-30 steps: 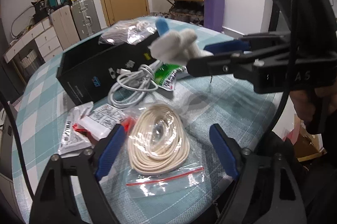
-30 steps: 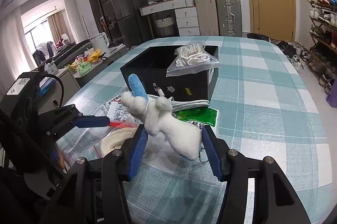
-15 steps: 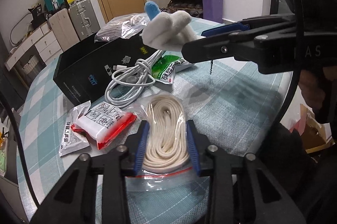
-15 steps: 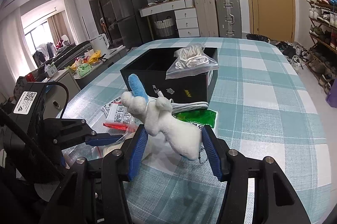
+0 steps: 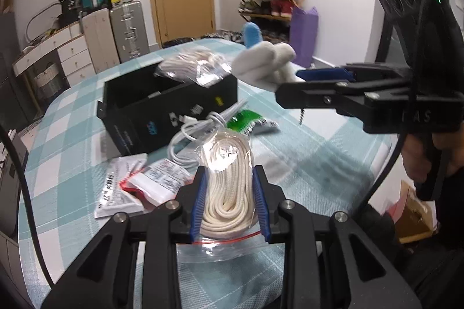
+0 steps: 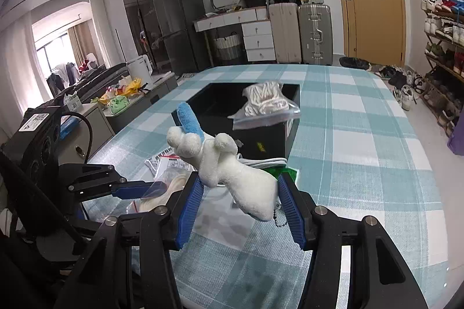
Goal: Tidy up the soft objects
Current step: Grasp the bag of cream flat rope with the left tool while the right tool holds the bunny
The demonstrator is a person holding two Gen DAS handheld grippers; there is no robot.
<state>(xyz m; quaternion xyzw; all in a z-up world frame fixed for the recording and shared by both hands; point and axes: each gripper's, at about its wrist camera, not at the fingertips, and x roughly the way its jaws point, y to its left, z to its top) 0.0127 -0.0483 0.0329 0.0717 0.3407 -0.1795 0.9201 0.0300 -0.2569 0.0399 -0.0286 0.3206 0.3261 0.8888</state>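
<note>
My left gripper point(image 5: 230, 201) is shut on a clear zip bag of coiled cream rope point(image 5: 229, 187) and holds it lifted off the checked table. It also shows at the left of the right wrist view point(image 6: 136, 190). My right gripper point(image 6: 240, 207) is shut on a white plush toy point(image 6: 232, 169) with a blue ear, held above the table. The toy shows in the left wrist view point(image 5: 261, 65) too. An open black box point(image 5: 162, 108) stands behind, with another bagged rope point(image 6: 265, 103) resting on its rim.
A white cable point(image 5: 200, 126), a green packet point(image 5: 243, 120) and red-and-white sachets point(image 5: 139, 187) lie on the table point(image 6: 362, 135) in front of the box. Suitcases, drawers and a shoe rack stand beyond the table's far edge.
My left gripper closed on the rope bag and lifted it, tilting it up. The right gripper keeps holding the plush toy, raised slightly toward the box.
</note>
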